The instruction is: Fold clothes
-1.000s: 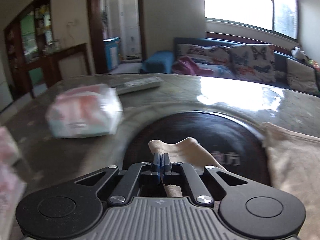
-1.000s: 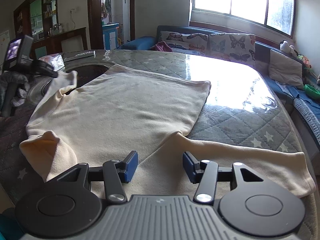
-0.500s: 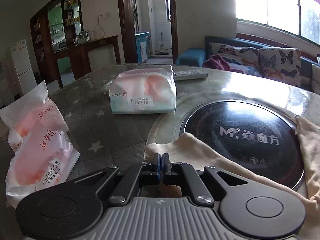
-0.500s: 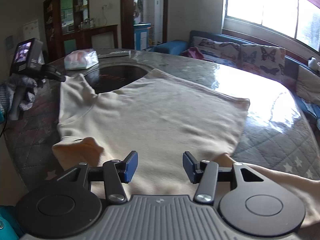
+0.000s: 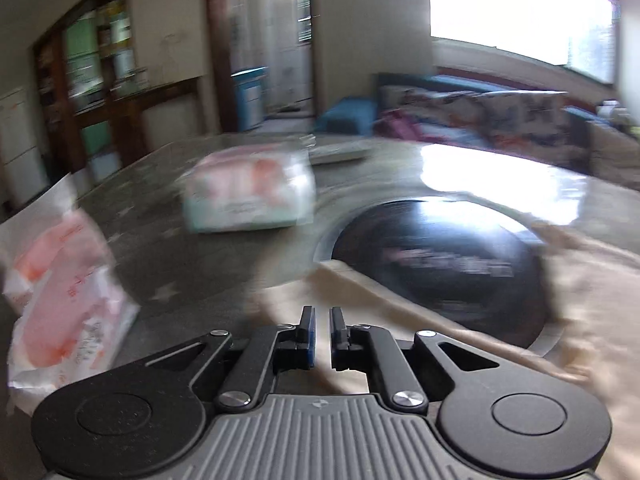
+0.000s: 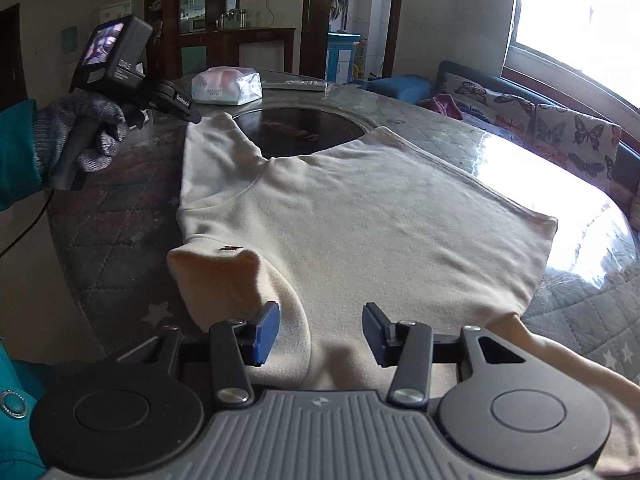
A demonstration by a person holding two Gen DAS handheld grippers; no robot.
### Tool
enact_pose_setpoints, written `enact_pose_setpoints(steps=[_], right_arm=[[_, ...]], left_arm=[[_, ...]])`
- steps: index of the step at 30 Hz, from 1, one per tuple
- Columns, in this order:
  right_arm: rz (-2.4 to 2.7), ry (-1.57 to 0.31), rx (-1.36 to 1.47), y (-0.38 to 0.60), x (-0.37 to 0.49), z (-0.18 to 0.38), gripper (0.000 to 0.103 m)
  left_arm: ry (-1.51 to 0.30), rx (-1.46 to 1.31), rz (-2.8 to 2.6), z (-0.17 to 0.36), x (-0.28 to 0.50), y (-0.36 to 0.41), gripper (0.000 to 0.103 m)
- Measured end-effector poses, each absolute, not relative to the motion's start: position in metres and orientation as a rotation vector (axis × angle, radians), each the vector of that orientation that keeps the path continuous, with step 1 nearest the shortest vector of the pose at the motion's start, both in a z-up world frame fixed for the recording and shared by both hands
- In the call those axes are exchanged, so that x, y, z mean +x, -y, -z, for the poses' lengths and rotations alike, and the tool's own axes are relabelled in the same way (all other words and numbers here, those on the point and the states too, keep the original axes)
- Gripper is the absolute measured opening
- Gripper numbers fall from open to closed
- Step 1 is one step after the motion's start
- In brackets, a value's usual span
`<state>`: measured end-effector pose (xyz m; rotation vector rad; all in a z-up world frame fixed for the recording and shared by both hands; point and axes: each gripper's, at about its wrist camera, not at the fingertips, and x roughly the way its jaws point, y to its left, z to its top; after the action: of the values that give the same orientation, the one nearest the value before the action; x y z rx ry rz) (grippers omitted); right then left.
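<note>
A cream sweater [image 6: 360, 208] lies flat on the round table [image 6: 120, 216]. One sleeve [image 5: 360, 292] stretches over the rim of the black hob plate [image 5: 440, 264]. My left gripper [image 5: 322, 316] is at that sleeve's cuff; its jaws are opening, with a narrow gap and cloth showing below them, not pinched. From the right wrist view, the left gripper [image 6: 196, 118] sits at the cuff's tip in a gloved hand [image 6: 80, 128]. My right gripper [image 6: 320, 320] hovers over the sweater beside the raised collar [image 6: 224, 268], jaws apart and closing slightly, nothing between them.
Two pink tissue packs [image 5: 248, 192] [image 5: 64, 304] and a remote [image 5: 340, 152] lie on the table's far and left side. The other sleeve [image 6: 560, 360] runs off to the right. A sofa with butterfly cushions [image 6: 560, 128] stands beyond the table.
The left jaws, shut on the sleeve cuff before, have parted. The left view has swung and blurred. The right gripper has moved left across the sweater toward the collar.
</note>
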<state>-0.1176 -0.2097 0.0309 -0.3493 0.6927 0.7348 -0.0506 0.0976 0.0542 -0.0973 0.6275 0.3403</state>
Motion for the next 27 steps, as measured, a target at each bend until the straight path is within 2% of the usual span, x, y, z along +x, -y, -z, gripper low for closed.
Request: enact_pose_setpoints(steps=[5,13,27], right_arm=[[-0.730,-0.699,-0.296,0.219,-0.122,-0.033,0.047],[-0.568,-0.673,-0.188,0.268,-0.115,-0.045,0.047],[-0.152,-0.696,-0.050,0.378,-0.104,-0.022,0.047]], left_arm=[[-0.640,-0.099,0.043,-0.069,-0.069,-0.027,0.008],[-0.726,-0.058,0.413,-0.046,-0.074,0.057,0.008],[-0.708,0.067,0.529,-0.036,-0.107,0.073,0.009]])
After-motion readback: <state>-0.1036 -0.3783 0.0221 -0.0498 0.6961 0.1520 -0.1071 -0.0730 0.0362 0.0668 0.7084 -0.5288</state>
